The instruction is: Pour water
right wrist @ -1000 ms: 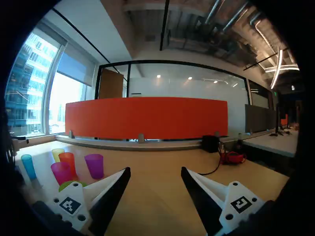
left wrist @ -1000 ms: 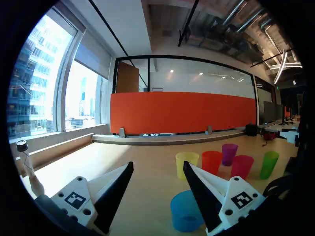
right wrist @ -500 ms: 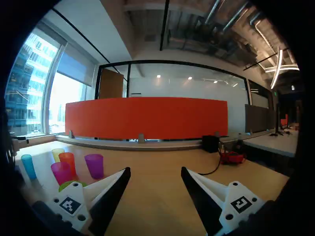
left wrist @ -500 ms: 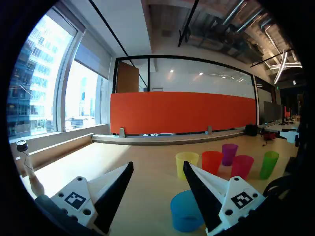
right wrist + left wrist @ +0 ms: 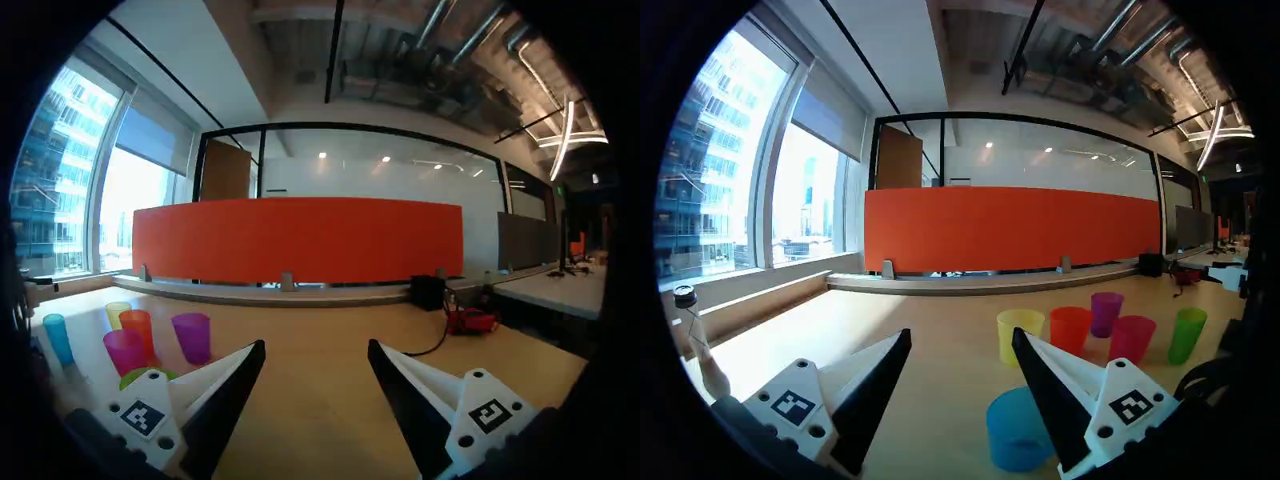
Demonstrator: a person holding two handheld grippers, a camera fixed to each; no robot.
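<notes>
An open-plan office: long wooden desk (image 5: 960, 336), orange divider (image 5: 1008, 228), glass partition (image 5: 1048, 152), exposed ceiling pipes (image 5: 1120, 48), city towers through the windows (image 5: 712, 160).

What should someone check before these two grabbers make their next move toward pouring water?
1. Left gripper open and empty: ok.
2. Right gripper open and empty: ok.
3. Bottle standing upright, far off to the left gripper's left: ok.
4. Cap off for pouring: not ok, a dark cap appears to sit on the bottle.
5. Blue cup upright on the table, close beside the left gripper's finger: ok.
6. Water level in the bottle: cannot tell.
</notes>
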